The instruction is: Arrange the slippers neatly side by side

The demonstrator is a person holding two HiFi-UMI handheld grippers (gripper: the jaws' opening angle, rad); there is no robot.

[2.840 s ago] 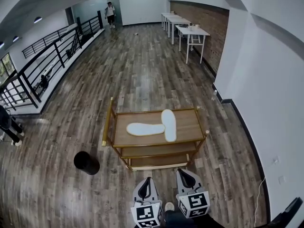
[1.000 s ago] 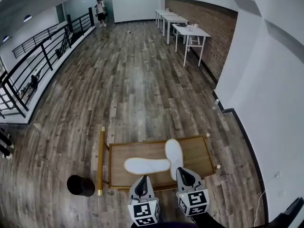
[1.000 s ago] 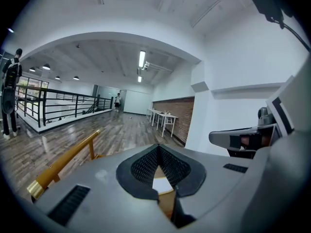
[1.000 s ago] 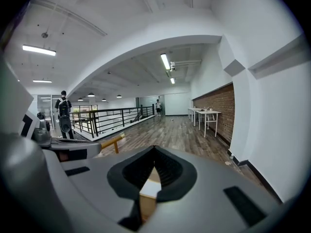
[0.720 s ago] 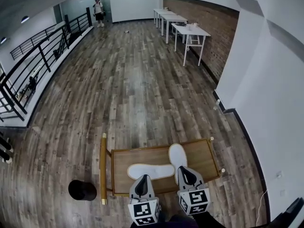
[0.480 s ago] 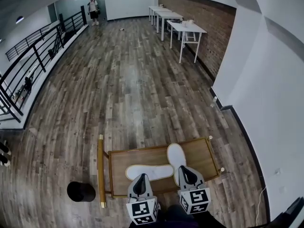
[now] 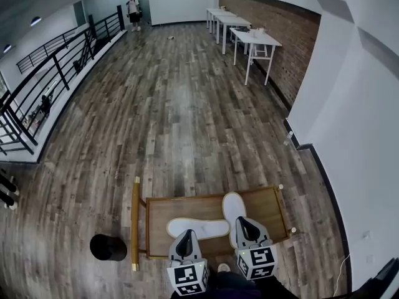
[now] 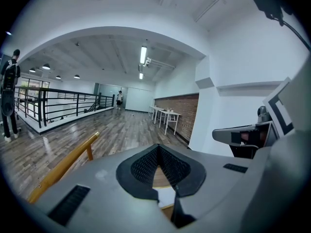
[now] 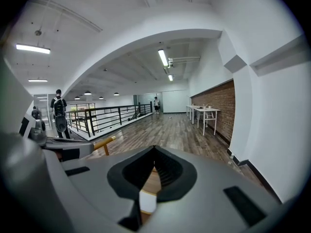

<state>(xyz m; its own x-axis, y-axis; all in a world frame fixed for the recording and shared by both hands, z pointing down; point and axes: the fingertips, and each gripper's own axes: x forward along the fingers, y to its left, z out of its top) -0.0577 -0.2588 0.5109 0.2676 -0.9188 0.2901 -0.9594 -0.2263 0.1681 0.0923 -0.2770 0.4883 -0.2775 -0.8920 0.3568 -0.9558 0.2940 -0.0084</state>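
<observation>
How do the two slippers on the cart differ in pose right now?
The left slipper lies crosswise on the cart; the right slipper points away from the person. The left slipper sits mid-cart, the right slipper nearer the right end. Both are white and lie flat.

Left gripper (image 8: 158, 149): jaws together at the tips, nothing between them. Below the tips, a sliver of white slipper (image 8: 166, 196) lies on the wooden cart top (image 8: 160, 177). Golden cart handle (image 8: 63, 166) at left. Right gripper (image 8: 243, 135) at right. Beyond: black railing (image 8: 58, 101), white tables (image 8: 165, 115), brick wall (image 8: 181, 109).
</observation>
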